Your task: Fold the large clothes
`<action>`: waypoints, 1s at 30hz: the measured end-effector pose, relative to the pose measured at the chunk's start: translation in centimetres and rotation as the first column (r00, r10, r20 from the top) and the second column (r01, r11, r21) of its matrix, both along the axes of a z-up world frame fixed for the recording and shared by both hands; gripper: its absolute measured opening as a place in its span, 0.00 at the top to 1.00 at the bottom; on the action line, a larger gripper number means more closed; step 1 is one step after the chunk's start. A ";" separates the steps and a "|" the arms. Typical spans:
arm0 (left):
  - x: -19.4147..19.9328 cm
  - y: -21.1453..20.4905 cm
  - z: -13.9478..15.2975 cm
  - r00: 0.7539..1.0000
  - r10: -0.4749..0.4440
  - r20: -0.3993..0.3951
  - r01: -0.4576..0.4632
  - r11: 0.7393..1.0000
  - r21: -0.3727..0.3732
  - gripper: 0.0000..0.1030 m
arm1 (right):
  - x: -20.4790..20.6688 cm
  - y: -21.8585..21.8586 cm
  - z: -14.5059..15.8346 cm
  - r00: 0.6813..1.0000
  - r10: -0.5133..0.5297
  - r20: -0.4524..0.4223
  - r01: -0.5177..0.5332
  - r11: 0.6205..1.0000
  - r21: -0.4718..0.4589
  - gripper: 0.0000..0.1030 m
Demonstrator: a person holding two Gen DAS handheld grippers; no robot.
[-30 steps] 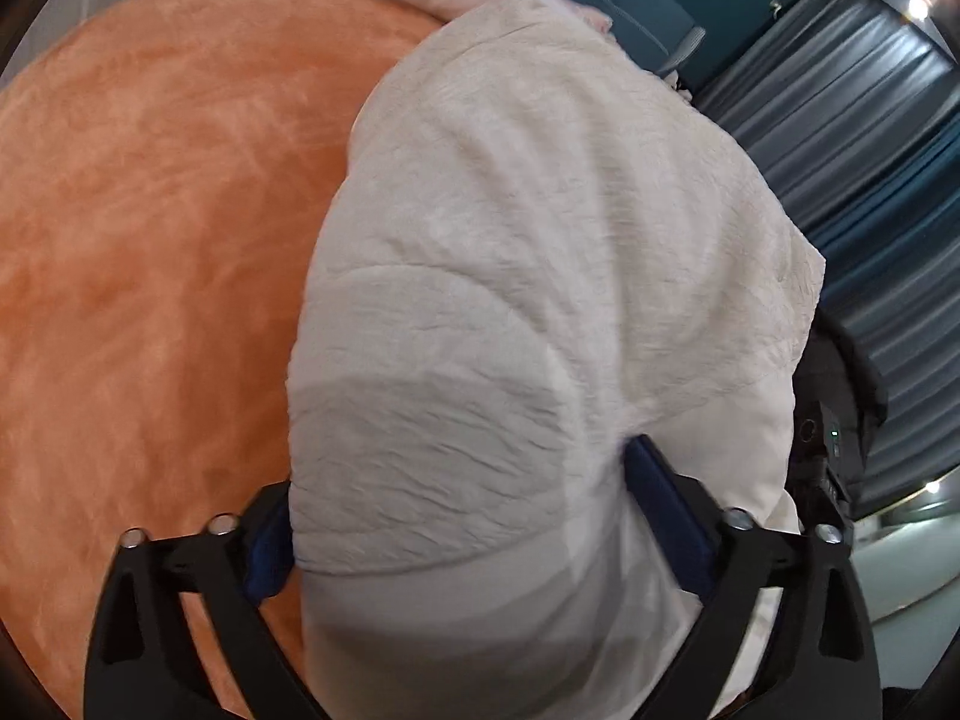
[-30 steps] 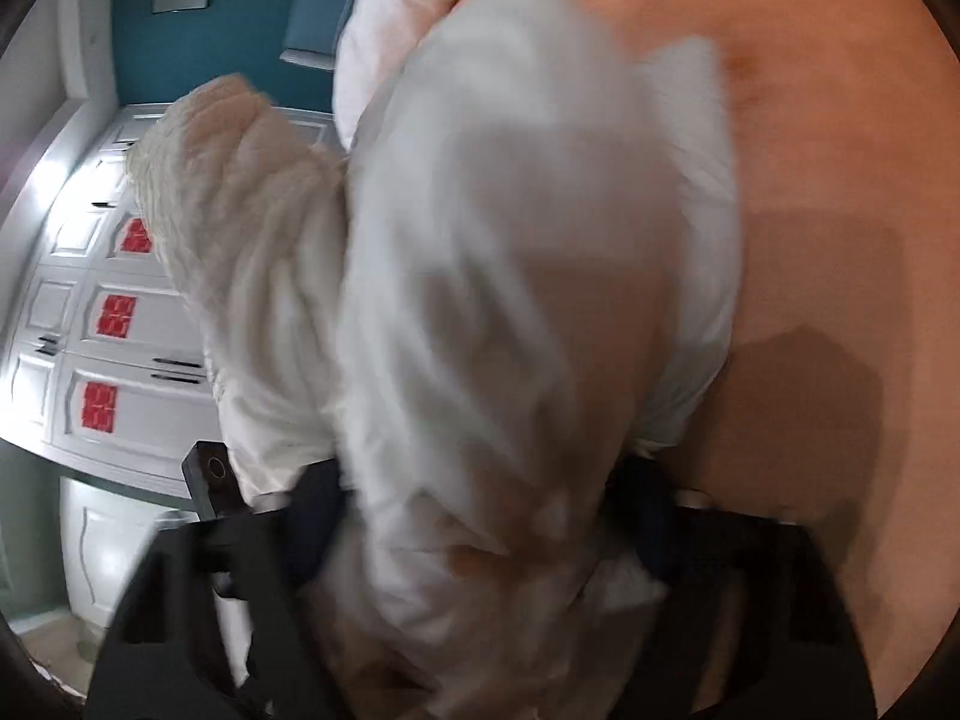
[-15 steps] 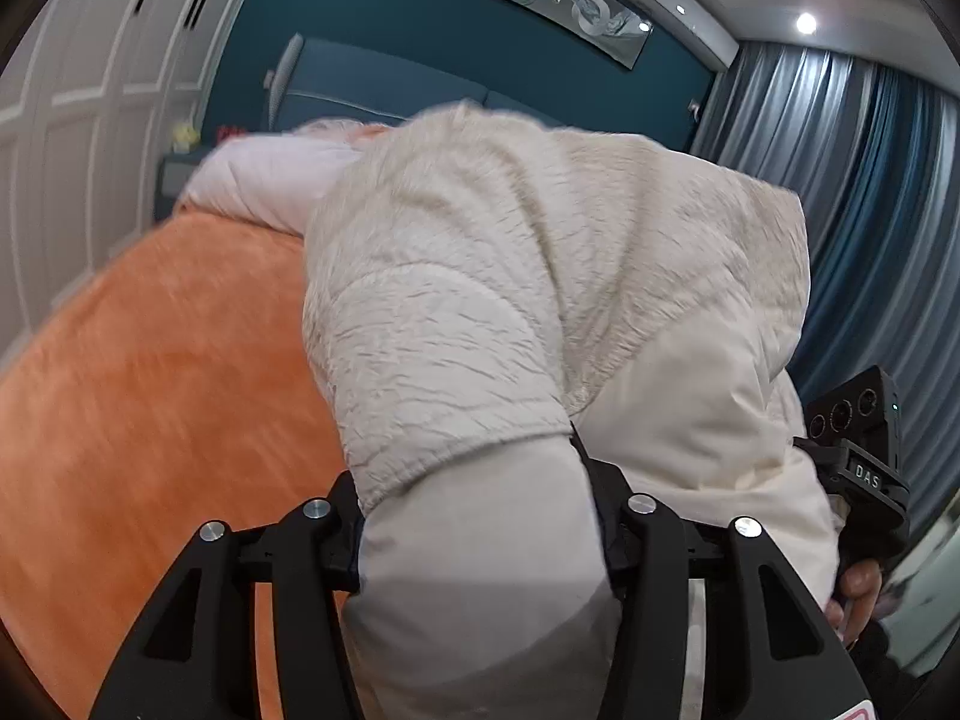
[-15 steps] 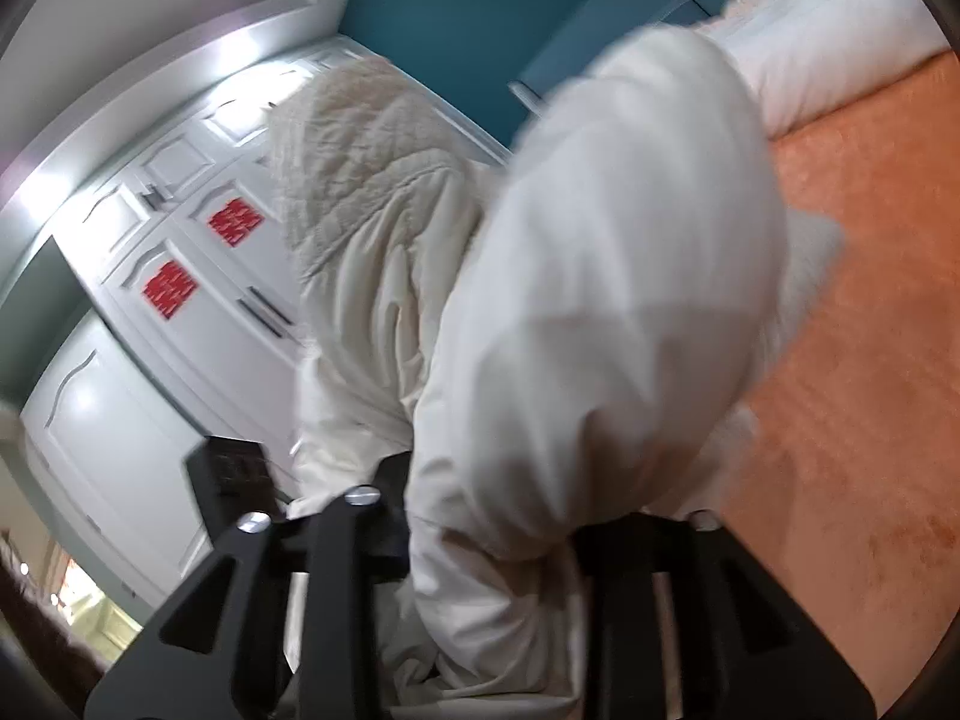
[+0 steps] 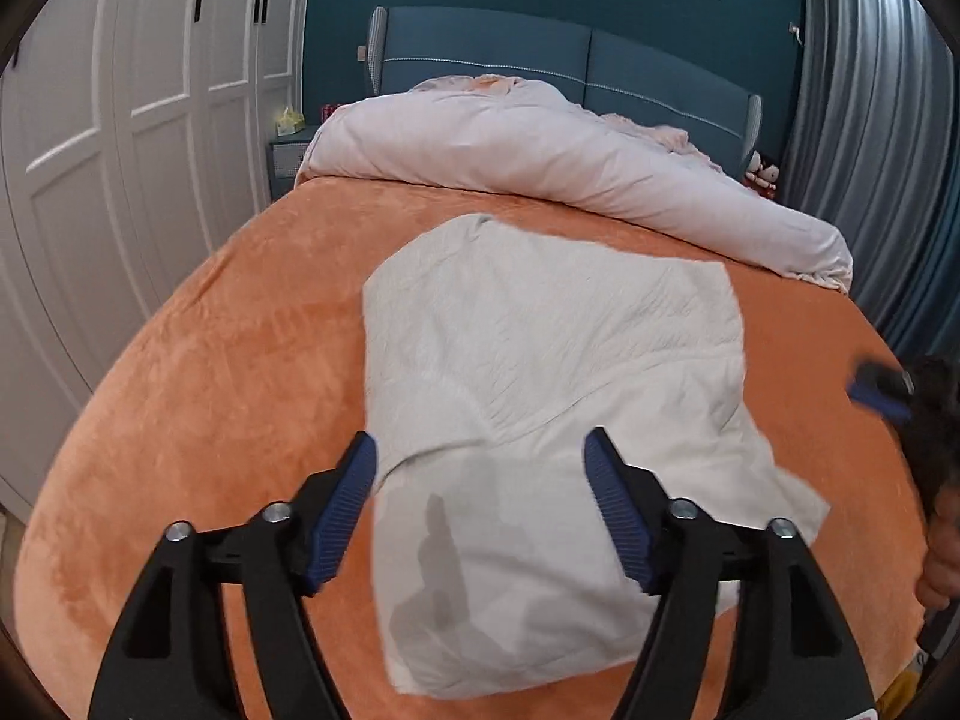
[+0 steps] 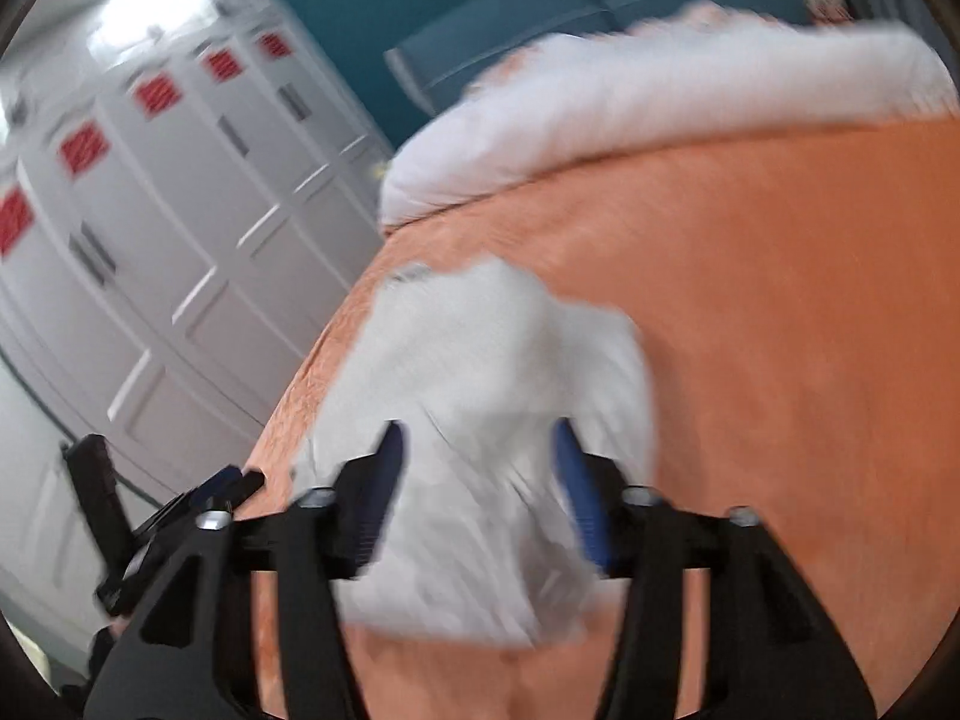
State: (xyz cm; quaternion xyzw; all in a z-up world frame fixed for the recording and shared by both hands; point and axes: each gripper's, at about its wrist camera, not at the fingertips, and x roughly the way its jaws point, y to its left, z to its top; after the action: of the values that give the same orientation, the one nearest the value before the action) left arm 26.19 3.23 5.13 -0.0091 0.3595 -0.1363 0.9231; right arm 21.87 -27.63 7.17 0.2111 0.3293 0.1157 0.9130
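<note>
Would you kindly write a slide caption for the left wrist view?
Open left tool above a folded cream garment lying on the orange bedspread, pale duvet beyond.

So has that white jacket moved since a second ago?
Yes. The white jacket was held up, bunched between both grippers; now it has dropped down onto the orange bedspread, lying spread out, with the left gripper open above it.

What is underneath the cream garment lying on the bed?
The cream garment lies flat on the orange bedspread, which shows all around it. Whatever lies between its folded layers, or directly beneath it, is covered and cannot be seen.
</note>
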 end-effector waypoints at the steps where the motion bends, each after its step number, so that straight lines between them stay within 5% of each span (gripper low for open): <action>1: 0.3 -0.3 0.1 1.000 -0.005 -0.007 0.005 1.000 -0.001 0.30 | 1.2 0.3 -0.2 1.000 0.013 0.003 -0.013 1.000 -0.010 0.34; 4: 1.1 -1.5 -0.6 0.999 0.001 -0.042 0.000 1.000 0.012 0.28 | 6.6 1.1 -2.8 0.995 -0.045 -0.090 0.040 0.997 -0.063 0.34; 5: 1.0 -1.4 -1.2 0.998 -0.004 -0.058 0.004 1.000 0.008 0.28 | 8.3 1.2 -3.9 0.986 -0.050 -0.161 0.044 0.998 -0.045 0.42; 6: 1.2 -1.5 -1.8 0.997 -0.005 -0.077 0.006 1.000 0.009 0.28 | 9.3 1.3 -5.5 0.972 -0.032 -0.231 0.030 0.999 -0.012 0.75; 7: 1.4 -1.6 -2.6 0.995 -0.004 -0.097 0.005 1.000 0.013 0.28 | 9.1 1.6 -5.6 0.975 -0.009 -0.224 0.013 1.000 0.020 0.90; 9: 0.8 -1.6 -3.3 0.994 -0.009 -0.106 0.010 1.000 0.012 0.28 | 6.3 1.6 -3.7 0.996 0.023 -0.088 -0.021 0.999 0.029 0.95; 12: 0.5 -1.3 -5.3 0.993 0.001 -0.115 0.006 0.998 0.058 0.28 | 4.3 -0.9 -4.7 0.998 -0.025 -0.060 0.030 0.995 0.092 0.96; 15: 0.2 -1.8 -6.7 0.993 0.008 -0.115 0.002 0.996 0.087 0.15 | 6.0 -1.7 -12.0 0.967 -0.029 -0.253 0.042 0.998 0.049 0.94; 18: -0.2 -2.2 -6.9 0.994 0.030 -0.103 -0.018 0.993 0.119 0.15 | 5.0 -1.6 -9.9 0.966 -0.117 -0.230 0.121 0.993 0.003 0.93; 20: 0.0 -1.9 -7.1 0.992 0.051 -0.113 -0.038 0.993 0.113 0.15 | 2.8 -0.7 -5.9 0.979 -0.175 -0.104 0.167 0.983 -0.077 0.93; 23: 0.2 -1.5 -7.1 0.989 0.072 -0.129 -0.060 0.994 0.092 0.15 | 1.0 2.4 -3.3 0.996 -0.087 -0.001 0.085 0.978 -0.190 0.91; 27: 0.1 -1.6 -7.1 0.987 0.094 -0.132 -0.081 0.992 0.099 0.15 | 3.5 4.7 -10.6 0.973 -0.041 -0.226 -0.042 0.936 -0.350 0.93; 30: -0.4 -1.7 -6.9 0.984 0.100 -0.146 -0.086 0.992 0.096 0.15 | 1.9 3.4 -11.5 0.972 -0.093 -0.216 0.030 0.961 -0.276 0.92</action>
State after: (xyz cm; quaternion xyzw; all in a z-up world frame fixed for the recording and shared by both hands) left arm 25.80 1.52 -1.77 0.0051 0.4331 -0.0758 0.8981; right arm 23.73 -24.22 -4.32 0.1064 0.4372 0.0163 0.8929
